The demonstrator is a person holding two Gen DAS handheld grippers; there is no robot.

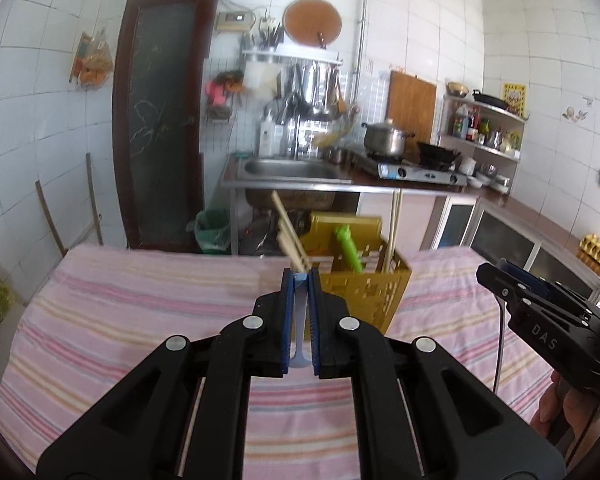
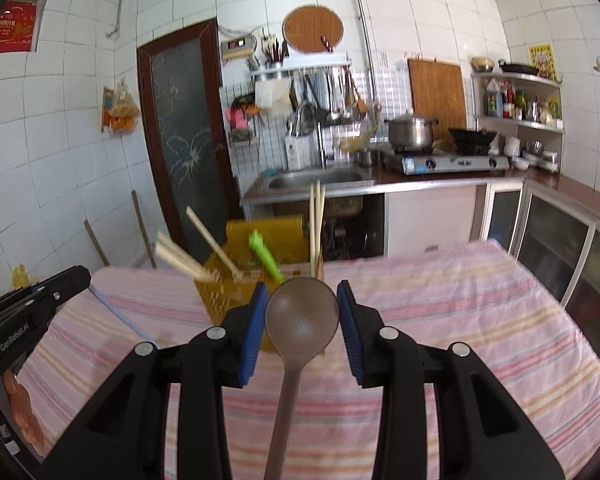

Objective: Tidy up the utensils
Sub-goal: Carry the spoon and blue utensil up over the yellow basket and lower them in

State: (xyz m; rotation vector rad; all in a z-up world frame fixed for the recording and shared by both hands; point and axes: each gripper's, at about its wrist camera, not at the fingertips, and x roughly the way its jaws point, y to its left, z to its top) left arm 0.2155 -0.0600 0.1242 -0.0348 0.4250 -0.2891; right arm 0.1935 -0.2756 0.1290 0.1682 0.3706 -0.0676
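Note:
A yellow perforated utensil holder stands on the pink striped table; it holds wooden chopsticks and a green utensil. My left gripper is shut on a thin light blue utensil, close in front of the holder. In the right wrist view the holder stands just behind my right gripper. A brown spoon sits between the right gripper's blue pads, bowl forward. The jaws stand wide apart and I see gaps on both sides of the bowl.
The pink striped cloth covers the table. Behind it are a sink, a gas stove with a pot and a dark door. The right gripper's body shows at the right of the left wrist view.

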